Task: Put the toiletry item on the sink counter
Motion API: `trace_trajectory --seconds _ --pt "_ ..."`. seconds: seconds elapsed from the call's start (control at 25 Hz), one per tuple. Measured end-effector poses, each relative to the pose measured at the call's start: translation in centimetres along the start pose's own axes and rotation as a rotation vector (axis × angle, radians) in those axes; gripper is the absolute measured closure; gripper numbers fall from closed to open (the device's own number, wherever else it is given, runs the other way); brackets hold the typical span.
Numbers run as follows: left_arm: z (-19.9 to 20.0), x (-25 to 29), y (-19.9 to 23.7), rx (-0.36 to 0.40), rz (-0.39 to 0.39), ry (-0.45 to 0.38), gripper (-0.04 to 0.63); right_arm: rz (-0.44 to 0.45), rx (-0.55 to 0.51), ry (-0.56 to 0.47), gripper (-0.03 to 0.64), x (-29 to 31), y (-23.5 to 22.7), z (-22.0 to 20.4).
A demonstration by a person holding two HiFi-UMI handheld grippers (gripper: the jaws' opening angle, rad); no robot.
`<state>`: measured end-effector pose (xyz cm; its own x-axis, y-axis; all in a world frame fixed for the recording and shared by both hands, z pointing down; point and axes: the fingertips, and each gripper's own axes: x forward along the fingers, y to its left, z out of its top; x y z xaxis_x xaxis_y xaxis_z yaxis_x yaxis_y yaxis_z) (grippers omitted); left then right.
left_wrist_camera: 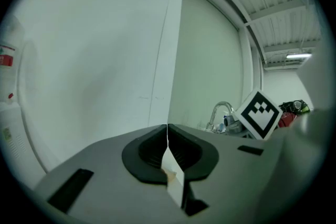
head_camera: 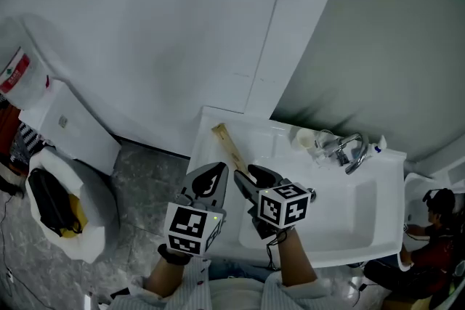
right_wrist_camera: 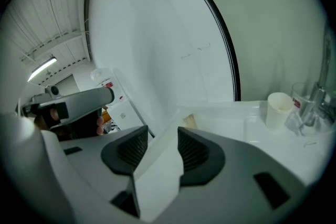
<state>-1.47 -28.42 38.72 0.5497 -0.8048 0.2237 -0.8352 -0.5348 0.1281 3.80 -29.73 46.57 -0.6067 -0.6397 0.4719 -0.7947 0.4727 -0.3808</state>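
Observation:
A long, narrow toiletry box (head_camera: 229, 145) with a tan end lies slanted over the left rim of the white sink counter (head_camera: 211, 128). My right gripper (head_camera: 245, 179) is shut on its near end. In the right gripper view the white box (right_wrist_camera: 157, 176) fills the gap between the jaws of the right gripper (right_wrist_camera: 160, 139) and points toward the counter (right_wrist_camera: 226, 115). My left gripper (head_camera: 216, 172) hovers just left of the box. Its jaws are pressed together on a thin white strip (left_wrist_camera: 172, 173) in the left gripper (left_wrist_camera: 168, 136) view.
A chrome faucet (head_camera: 350, 151), a white cup (head_camera: 304, 136) and a clear glass (right_wrist_camera: 302, 107) stand at the back of the basin (head_camera: 341, 207). A bin lined with a white bag (head_camera: 65, 210) and a white cabinet (head_camera: 73, 128) are on the floor at left. White wall behind.

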Motion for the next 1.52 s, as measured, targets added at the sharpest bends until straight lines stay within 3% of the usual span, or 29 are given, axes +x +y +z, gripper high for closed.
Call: trace_trajectory --seconds 0.36,0.68,1.16,1.52 --pt "4.4 -2.7 -4.3 0.017 -0.050 -0.080 0.577 0.064 -0.059 -0.171 0.471 -8.0 3.9 3.9" --pt "7.5 -4.8 -9.3 0.022 -0.153 -0.113 0.577 0.077 -0.138 -0.276 0.512 -14.3 6.1 6.9" --pt "7.2 -4.6 -12.6 0.044 -0.267 -0.095 0.577 0.031 -0.177 -0.338 0.603 -17.8 5.0 6.9" --pt "7.9 -4.1 -13.4 0.095 -0.307 -0.115 0.577 0.031 -0.209 -0.345 0.606 -18.6 4.9 7.8"
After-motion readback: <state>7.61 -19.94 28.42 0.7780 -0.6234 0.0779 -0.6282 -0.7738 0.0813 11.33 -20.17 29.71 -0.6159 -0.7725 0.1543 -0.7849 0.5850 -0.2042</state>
